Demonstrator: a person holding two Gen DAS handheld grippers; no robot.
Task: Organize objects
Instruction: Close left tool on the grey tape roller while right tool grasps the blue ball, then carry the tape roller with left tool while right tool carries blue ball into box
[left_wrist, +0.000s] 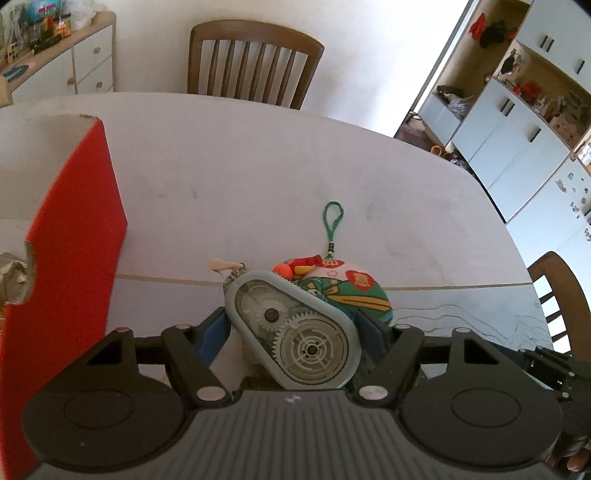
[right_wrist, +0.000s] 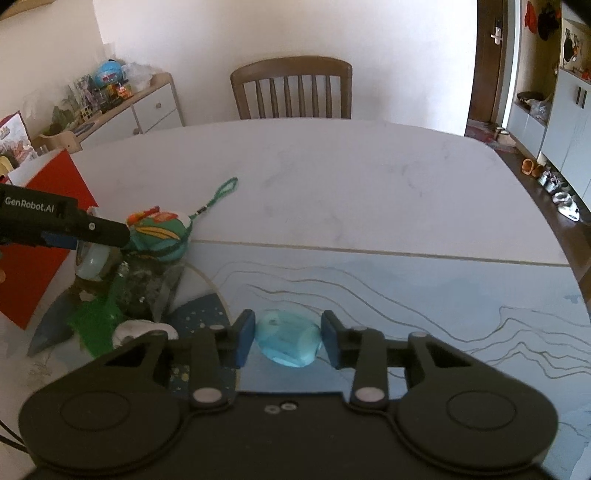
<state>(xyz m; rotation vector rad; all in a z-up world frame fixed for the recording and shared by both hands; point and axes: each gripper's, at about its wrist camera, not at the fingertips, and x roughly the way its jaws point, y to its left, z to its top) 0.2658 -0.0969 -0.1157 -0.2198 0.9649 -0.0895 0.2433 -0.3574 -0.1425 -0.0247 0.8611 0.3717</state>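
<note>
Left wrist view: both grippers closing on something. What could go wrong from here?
1. The grey oval correction-tape dispenser with clear gears sits tilted between the left gripper's fingers; it looks like it could twist or slip when lifted.
2. It leans against the green embroidered pouch, whose green cord loop might get dragged along.
3. The right gripper brackets a rounded translucent blue case; curved sides may squirt out.

Correction tape dispenser (left_wrist: 295, 328): clear glossy plastic shell, grey matt rim. Pouch (left_wrist: 347, 295) at its 1 o'clock: printed cloth, braided cord. Table (right_wrist: 351, 192): smooth, faintly veined stone look. Box (left_wrist: 74, 229): matt red card. Chair (right_wrist: 291, 88): wood.
</note>
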